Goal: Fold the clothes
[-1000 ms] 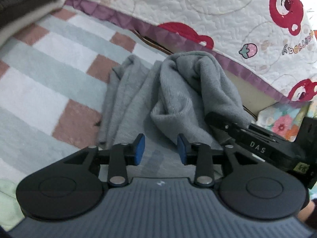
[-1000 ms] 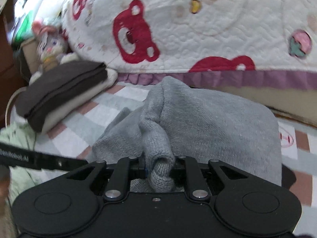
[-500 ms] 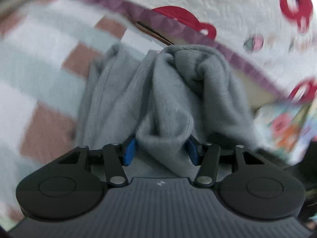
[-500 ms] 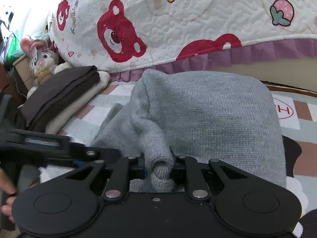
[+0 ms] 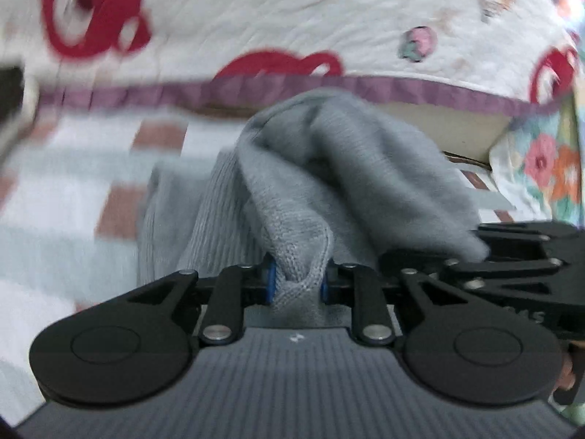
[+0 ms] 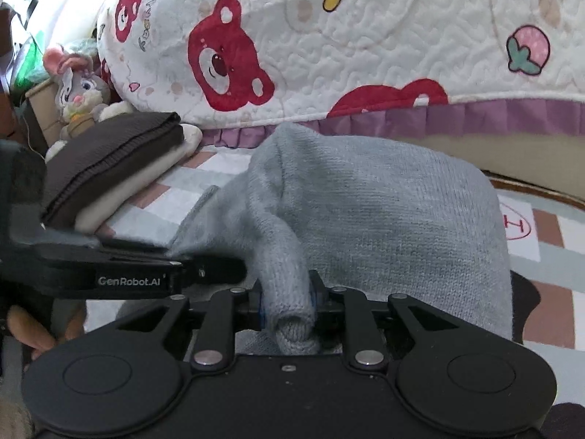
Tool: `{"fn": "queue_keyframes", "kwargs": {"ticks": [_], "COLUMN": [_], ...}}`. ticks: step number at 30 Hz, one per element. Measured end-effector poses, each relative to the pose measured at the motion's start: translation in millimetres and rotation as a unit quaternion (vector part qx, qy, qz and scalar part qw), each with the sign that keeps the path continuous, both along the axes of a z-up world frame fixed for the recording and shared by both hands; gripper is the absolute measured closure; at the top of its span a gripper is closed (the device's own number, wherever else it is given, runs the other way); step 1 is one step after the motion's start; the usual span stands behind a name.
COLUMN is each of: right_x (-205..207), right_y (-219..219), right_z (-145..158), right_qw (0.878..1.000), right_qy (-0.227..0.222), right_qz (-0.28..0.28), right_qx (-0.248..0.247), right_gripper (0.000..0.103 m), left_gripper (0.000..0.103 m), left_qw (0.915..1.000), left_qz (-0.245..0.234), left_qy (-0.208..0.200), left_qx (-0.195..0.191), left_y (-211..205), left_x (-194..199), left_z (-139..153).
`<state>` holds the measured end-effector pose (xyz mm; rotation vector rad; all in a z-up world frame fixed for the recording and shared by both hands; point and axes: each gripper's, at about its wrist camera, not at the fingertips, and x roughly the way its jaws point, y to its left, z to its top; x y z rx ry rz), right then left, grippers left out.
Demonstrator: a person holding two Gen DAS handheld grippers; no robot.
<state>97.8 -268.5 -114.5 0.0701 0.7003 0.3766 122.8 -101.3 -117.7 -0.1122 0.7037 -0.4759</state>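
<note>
Left wrist view: left gripper (image 5: pixel 297 282) angled down, jaws closing w/ a fold of grey sweater (image 5: pixel 340 168) pinched betw. its blue pads. Right gripper (image 6: pixel 287 301) alongside, jaws easing apart, sweater edge betw. them; garment bunched on checked blanket (image 6: pixel 548 252).

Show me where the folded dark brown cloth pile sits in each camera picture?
Left wrist view: only a blurred dark corner at the far left edge, likely the dark brown folded pile.
Right wrist view: middle left, on cream fabric.
Shared landmark: grey knitted garment.
</note>
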Motion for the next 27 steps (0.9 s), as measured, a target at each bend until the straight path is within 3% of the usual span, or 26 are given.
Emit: {"fn": "queue_keyframes", "kwargs": {"ticks": [2,5,9,12,14,17,19,21,22,27], "right_x": [2.3,3.8,4.6,4.2,0.5,-5.8,-2.3,1.3,3.2,9.5], "right_y": [1.2,-2.7,-14.3,-14.4,-8.3,14.3,32.3,41.9,43.2,49.6], "right_z": [0.5,9.2,30.1,46.7,59.2,63.9,50.8,39.2,34.1,17.6], "right_qw": [1.0,1.0,0.995,0.989,0.984,0.987,0.993,0.995,0.995,0.993], "right_qy": [0.005,0.006,0.005,0.009,0.005,-0.002,0.01,0.021,0.028,0.046], "right_qz": [0.006,0.012,0.008,0.013,0.029,0.05,0.052,0.05,0.047,0.04], "right_qx": [0.0,0.024,0.102,0.15,0.176,0.151,0.101,0.083,0.087,0.098], "right_gripper": [0.075,0.079,0.081,0.081,0.081,0.081,0.081,0.081,0.081,0.081], "left_gripper": [0.085,0.085,0.086,0.086,0.086,0.085,0.086,0.086,0.086,0.087], "left_qw": [0.9993,0.9962,0.9915,0.9906,0.9927,0.9956,0.997,0.9926,0.9905,0.9926], "left_qz": [-0.008,-0.014,-0.015,-0.018,-0.009,0.005,0.036,0.053,0.054,0.05], "left_qy": [-0.018,-0.033,-0.04,-0.085,-0.079,-0.062,0.008,0.05,0.056,0.031], "left_qx": [-0.031,-0.08,-0.123,-0.105,-0.09,-0.07,-0.067,-0.097,-0.113,-0.106], "left_y": [3.4,15.7,32.3,46.9,53.1,61.3,70.8,83.5,88.2,90.1], "left_x": [-2.8,-4.5,-9.6,-31.8,-39.9,-50.0,-36.1,-28.6,-27.8,-33.6], "left_z": [8.9,22.6,39.2,56.7,53.5,46.5,22.8,11.1,10.5,20.5]}}
